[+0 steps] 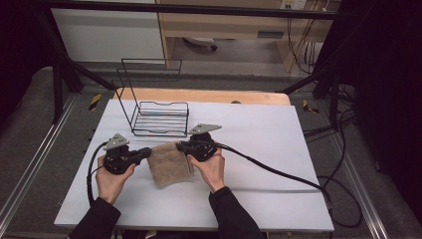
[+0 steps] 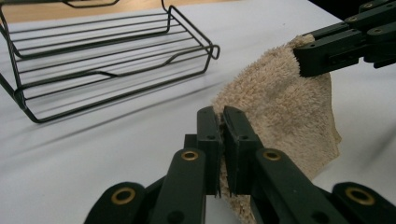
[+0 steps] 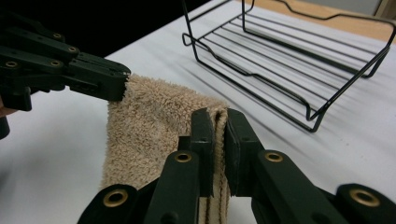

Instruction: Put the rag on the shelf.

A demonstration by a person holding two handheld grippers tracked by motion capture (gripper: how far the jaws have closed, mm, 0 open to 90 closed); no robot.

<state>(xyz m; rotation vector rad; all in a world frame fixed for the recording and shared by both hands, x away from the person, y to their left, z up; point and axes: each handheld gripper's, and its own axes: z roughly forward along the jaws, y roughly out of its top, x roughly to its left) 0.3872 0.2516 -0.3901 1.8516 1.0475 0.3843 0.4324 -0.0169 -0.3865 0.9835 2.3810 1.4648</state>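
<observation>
Folded beige terry towel (image 1: pixel 170 164) held up off the white desk (image 1: pixel 259 149), near its front middle, just in front of the black wire rack (image 1: pixel 158 117). Left gripper (image 1: pixel 148 152) clenched on the towel's left upper corner, jaws nearly together with a sliver of pile between them; right gripper (image 1: pixel 180 146) clenched on the opposite upper corner, several folded layers pinched between its jaws. Held this way, probably, to keep the top edge taut between the two corners and let the rest hang toward the desk without unfolding, ready for carrying or for another fold. Lower part draped and seemingly brushing the desk. Wire rack standing empty behind, low front rail and tall back frame, nothing on its slatted base; towel and rack apart, not touching.
</observation>
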